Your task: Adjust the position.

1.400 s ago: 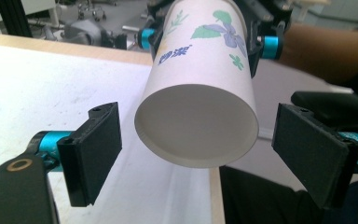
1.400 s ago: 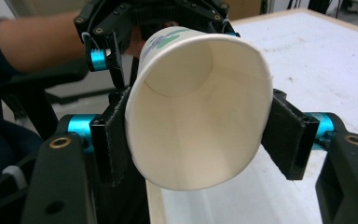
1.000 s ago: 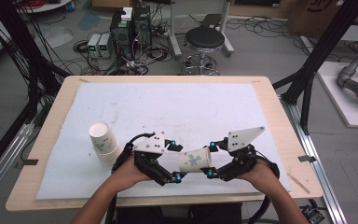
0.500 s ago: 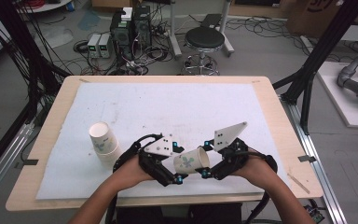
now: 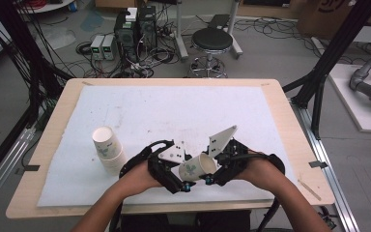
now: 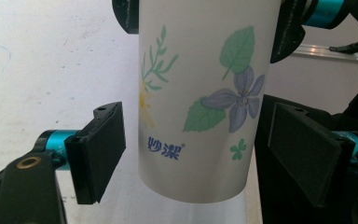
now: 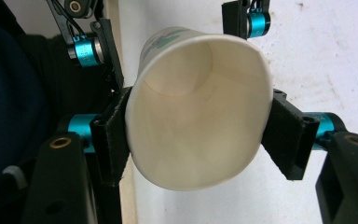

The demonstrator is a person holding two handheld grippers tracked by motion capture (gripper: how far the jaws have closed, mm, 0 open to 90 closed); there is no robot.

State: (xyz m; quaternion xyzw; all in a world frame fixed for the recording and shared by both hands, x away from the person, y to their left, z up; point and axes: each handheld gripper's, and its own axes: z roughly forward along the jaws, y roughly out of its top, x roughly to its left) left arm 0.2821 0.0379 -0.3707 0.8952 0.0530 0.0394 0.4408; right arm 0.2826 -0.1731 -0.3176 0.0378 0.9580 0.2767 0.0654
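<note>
A white paper cup printed with flowers and leaves hangs on its side above the table's near edge. My right gripper is shut on the cup close to its rim and squeezes the mouth into an oval. My left gripper reaches around the cup's closed end. Its jaws have just been closing, with a narrow gap left between each pad and the cup wall. In the high view the left gripper and right gripper face each other across the cup.
A short stack of upside-down paper cups stands on the white mat to the left of my hands. The wooden table edge runs just below the hands. A stool and cabled boxes sit on the floor beyond.
The right hand has carried the cup a little to the left, its grey plate swinging more upright. The left gripper's jaws have narrowed around the cup's closed end.
</note>
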